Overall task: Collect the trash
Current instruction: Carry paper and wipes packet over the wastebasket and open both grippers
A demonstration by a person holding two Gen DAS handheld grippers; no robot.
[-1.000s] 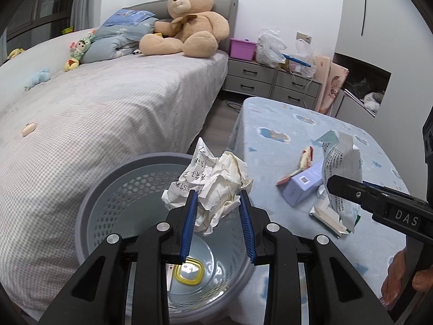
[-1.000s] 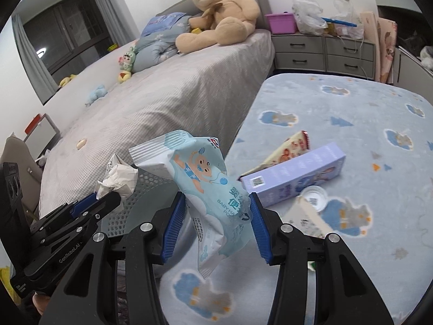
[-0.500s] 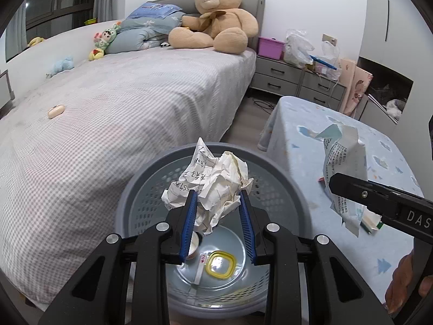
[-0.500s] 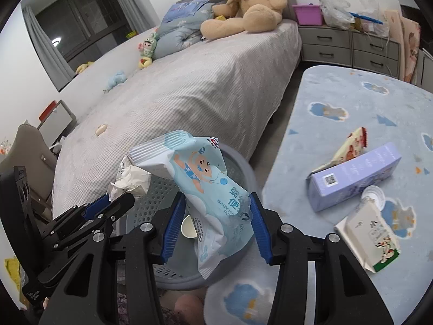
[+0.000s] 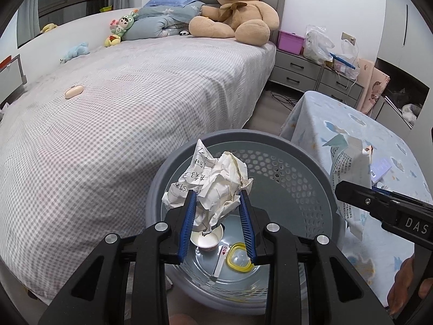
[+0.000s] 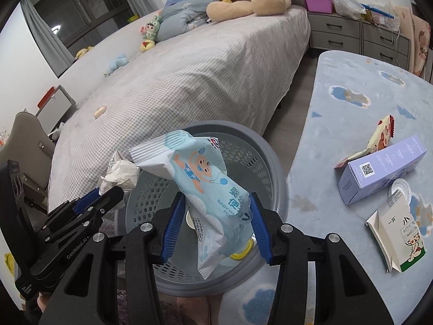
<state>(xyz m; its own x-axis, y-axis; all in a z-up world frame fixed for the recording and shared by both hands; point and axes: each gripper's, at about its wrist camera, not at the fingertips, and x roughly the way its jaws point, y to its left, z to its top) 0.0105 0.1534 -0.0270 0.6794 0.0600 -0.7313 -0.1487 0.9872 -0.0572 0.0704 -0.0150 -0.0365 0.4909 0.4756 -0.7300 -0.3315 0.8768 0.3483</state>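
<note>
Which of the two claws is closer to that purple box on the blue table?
Right. The right gripper, shut on the wipes packet, hangs over the bin just beside the table holding the purple box. The left gripper, holding crumpled paper, sits farther off, toward the bed.

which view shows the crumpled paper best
The left wrist view: the crumpled paper sits centred in the left gripper, handwriting visible, above the trash basket. The right wrist view shows only part of it at the left, behind the wipes pack.

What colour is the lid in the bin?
Clear with a yellow rim: the lid lies on the bin floor, clearest in the left wrist view.
</note>
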